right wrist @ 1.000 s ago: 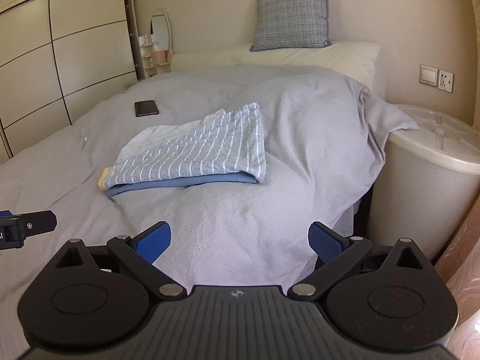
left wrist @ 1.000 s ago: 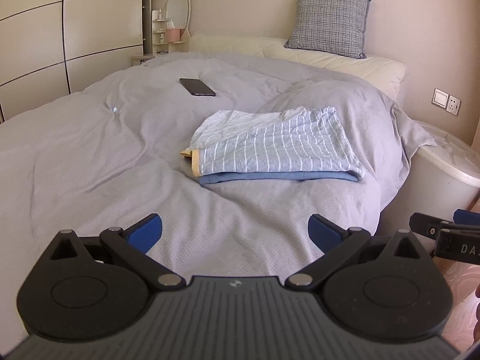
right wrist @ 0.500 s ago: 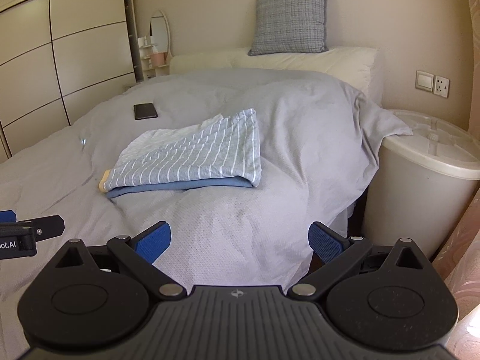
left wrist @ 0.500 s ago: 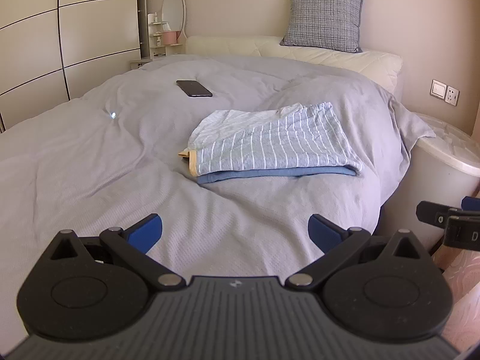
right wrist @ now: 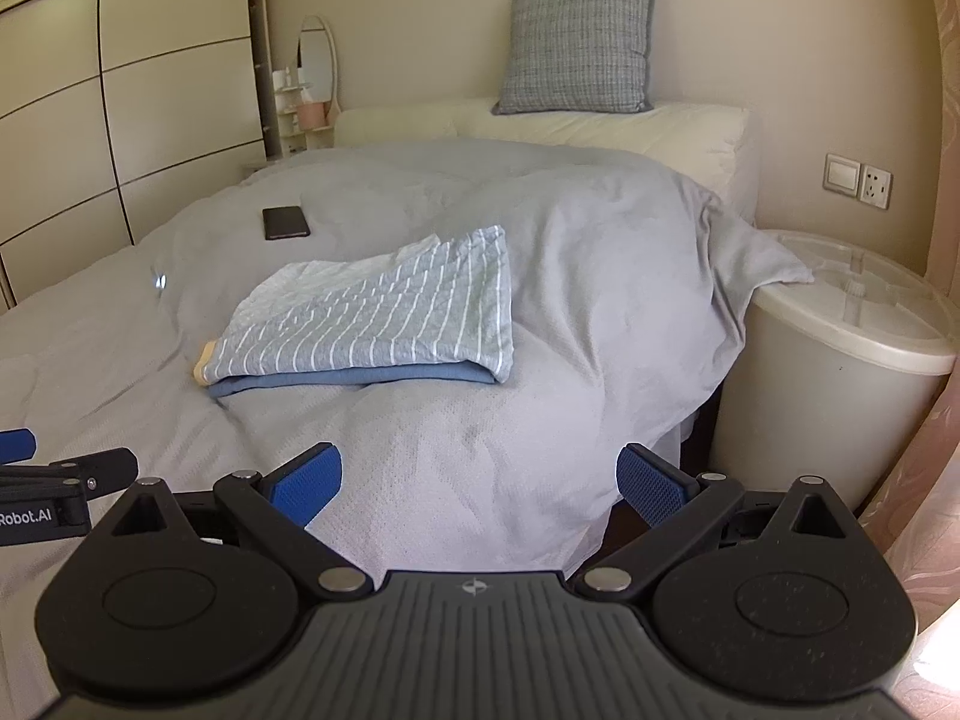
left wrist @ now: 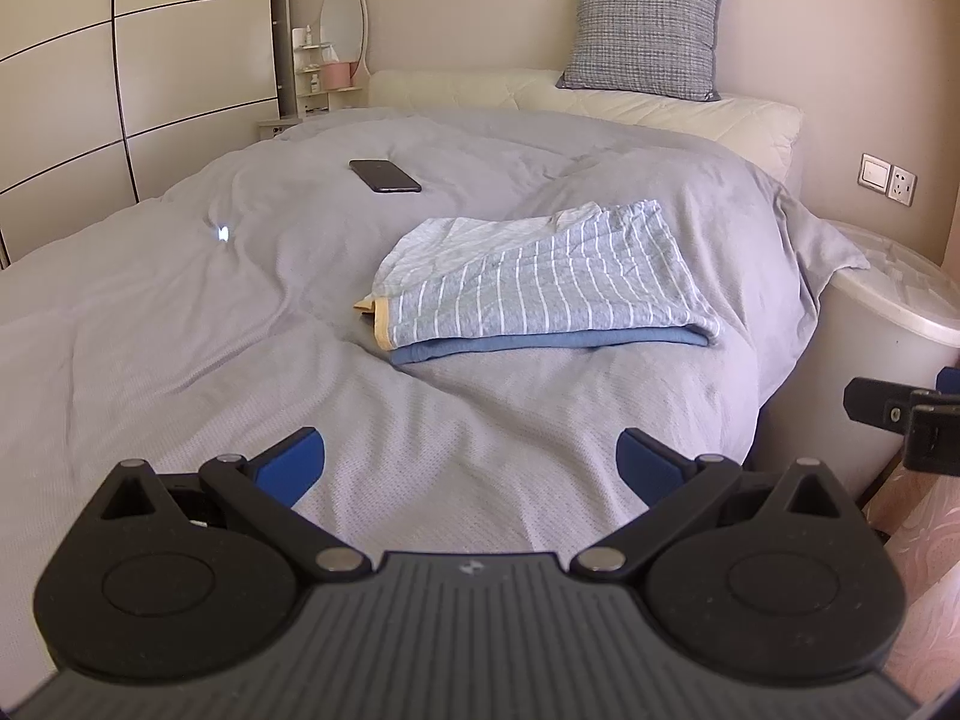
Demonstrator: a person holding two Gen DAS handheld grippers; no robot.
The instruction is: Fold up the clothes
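Both the left gripper (left wrist: pixel 471 468) and right gripper (right wrist: pixel 480 474) are backing away wide open and empty, leaving the striped garment (left wrist: pixel 540 282) lying folded near the bed's (left wrist: pixel 150 330) right edge, seemingly finished.

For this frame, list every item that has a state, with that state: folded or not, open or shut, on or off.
Striped garment: folded, lying flat on a folded blue piece.
Blue garment: folded, under the striped one.
Left gripper: open, empty, short of the clothes.
Right gripper: open, empty, short of the clothes.
Phone: flat on the duvet, screen dark.
Round bin: lid on.
Wardrobe: doors shut.
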